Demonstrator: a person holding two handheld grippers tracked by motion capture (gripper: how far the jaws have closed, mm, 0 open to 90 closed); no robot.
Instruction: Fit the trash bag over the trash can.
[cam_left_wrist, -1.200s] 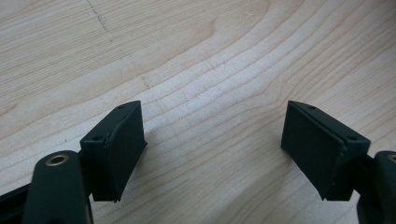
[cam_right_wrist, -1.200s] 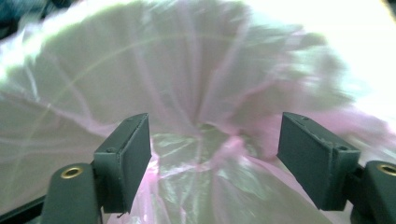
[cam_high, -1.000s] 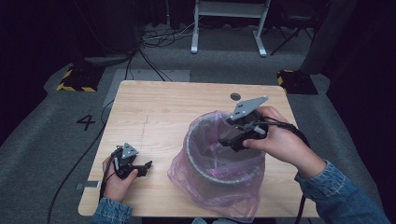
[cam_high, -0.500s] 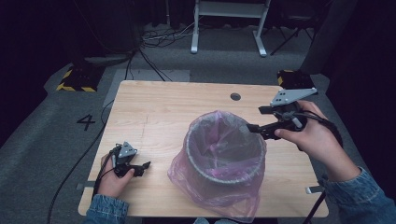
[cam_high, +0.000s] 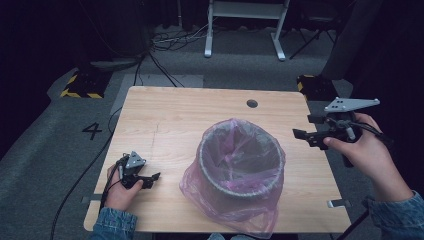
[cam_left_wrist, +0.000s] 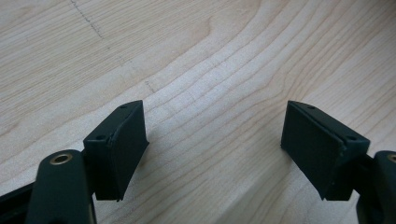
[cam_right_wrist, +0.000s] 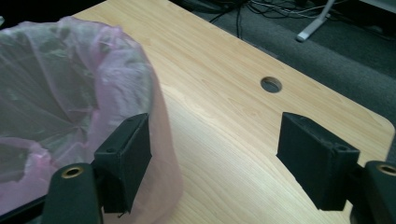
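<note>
A round bin (cam_high: 240, 160) lined with a thin pink bag (cam_high: 227, 207) stands on the wooden table (cam_high: 170, 120), a little right of centre; the bag (cam_right_wrist: 60, 88) drapes over its rim and down the outside. My right gripper (cam_high: 304, 134) hovers above the table's right edge, clear of the bin, jaws open and empty; in its own view (cam_right_wrist: 212, 161) the bag lies to the left of its jaws. My left gripper (cam_high: 152, 179) rests low at the front left of the table, held by a hand. Its own view (cam_left_wrist: 212, 149) has the jaws open wide over bare wood.
A round cable hole (cam_high: 252, 103) sits near the table's far right edge, also seen as hole (cam_right_wrist: 271, 84). Beyond the table are grey carpet, cables, a white stand's legs (cam_high: 245, 30) and a yellow-black striped block (cam_high: 80, 86). A number 4 (cam_high: 92, 131) marks the floor at left.
My right gripper has drawn back from above the bin's rim to the right, out past the table's right side. The left gripper has stayed where it was.
</note>
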